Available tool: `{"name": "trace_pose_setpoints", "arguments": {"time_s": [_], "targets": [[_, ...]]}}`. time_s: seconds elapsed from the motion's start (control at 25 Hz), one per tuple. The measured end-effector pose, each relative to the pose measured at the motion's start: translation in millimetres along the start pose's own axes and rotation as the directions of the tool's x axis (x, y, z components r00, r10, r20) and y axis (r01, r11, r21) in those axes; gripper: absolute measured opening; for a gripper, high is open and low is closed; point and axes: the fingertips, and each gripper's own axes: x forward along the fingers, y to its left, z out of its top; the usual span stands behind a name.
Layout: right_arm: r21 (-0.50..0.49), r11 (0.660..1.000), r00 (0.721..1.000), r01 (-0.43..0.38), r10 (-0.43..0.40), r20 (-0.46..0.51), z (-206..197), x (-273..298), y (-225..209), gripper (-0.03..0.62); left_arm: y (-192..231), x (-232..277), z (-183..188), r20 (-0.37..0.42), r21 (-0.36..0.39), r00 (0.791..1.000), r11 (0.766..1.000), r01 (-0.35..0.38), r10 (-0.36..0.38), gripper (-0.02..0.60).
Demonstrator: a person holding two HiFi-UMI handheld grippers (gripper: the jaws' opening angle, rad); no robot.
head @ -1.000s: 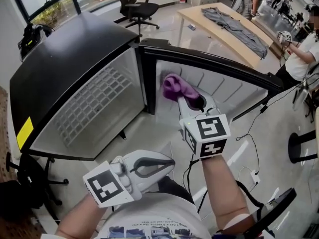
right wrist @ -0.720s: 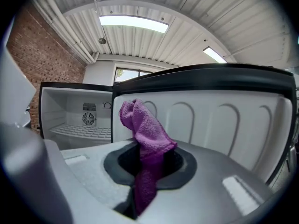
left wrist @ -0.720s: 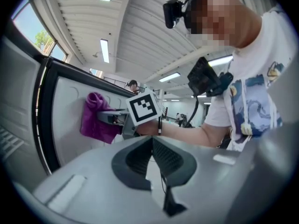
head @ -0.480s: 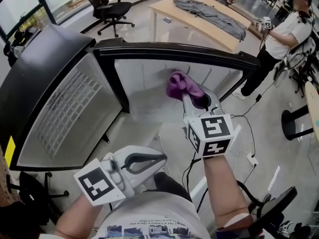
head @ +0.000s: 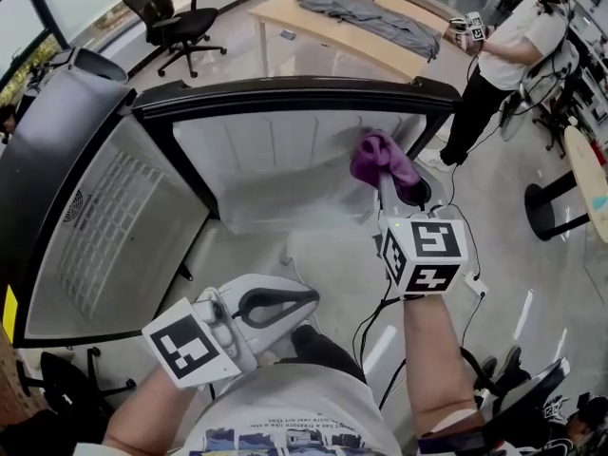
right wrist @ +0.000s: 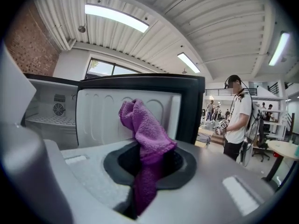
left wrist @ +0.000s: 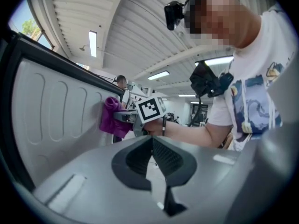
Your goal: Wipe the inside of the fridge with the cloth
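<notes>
Right gripper view: my right gripper point(right wrist: 148, 169) clamps purple cloth point(right wrist: 140, 122) mid-fold; reads soft, light, floppy, bunched end toward fridge wall point(right wrist: 100, 113). My left gripper point(left wrist: 152, 146) closed, empty.

bright ceiling strips (fisheye edges), sharp pics

The purple terry cloth point(head: 382, 162) stands bunched upright, its lower end pinched in the right gripper point(head: 399, 190) and its top against the ribbed white inner face of the door point(head: 275, 155). The black fridge point(head: 57, 122) is open, showing a wire shelf point(head: 104, 217).
</notes>
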Motion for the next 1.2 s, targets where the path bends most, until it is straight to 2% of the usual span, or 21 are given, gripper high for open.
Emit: {"name": "trace_pose_setpoints", "arguments": {"time_s": [0.24, 0.4, 0.56, 0.68, 0.92, 1.2], "targets": [[0.005, 0.998, 0.998, 0.062, -0.062, -0.009, -4.6, -8.0, -20.5, 0.055, 1.2, 5.4, 2.1, 0.006, 0.002, 1.000, 1.000, 0.022, -0.022, 0.006], [0.009, 0.999, 0.999, 0.042, -0.042, -0.010, -2.7, -13.9, -14.5, 0.055, 3.2, 2.4, 3.6, 0.004, -0.004, 1.000, 1.000, 0.021, -0.021, 0.006], [0.004, 0.997, 0.997, -0.075, 0.075, 0.007, 4.2, -12.9, 27.2, 0.055, 8.2, -4.9, 7.3, 0.009, -0.005, 1.000, 1.000, -0.009, 0.009, 0.006], [-0.004, 0.984, 0.984, -0.179, 0.180, 0.009, 2.9, -5.0, 72.8, 0.055, 11.8, -15.1, 8.1, 0.020, -0.004, 0.999, 0.999, -0.037, 0.037, 0.006], [-0.029, 0.919, 0.919, -0.393, 0.393, -0.015, -7.5, 18.5, 170.9, 0.055, 17.3, -44.2, 6.4, 0.042, -0.022, 0.990, 0.991, -0.135, 0.136, 0.006], [-0.051, 0.867, 0.869, -0.495, 0.493, -0.048, -25.0, 54.4, 234.1, 0.055, 17.6, -75.6, -5.4, 0.043, -0.056, 0.969, 0.969, -0.241, 0.243, 0.006]]}}
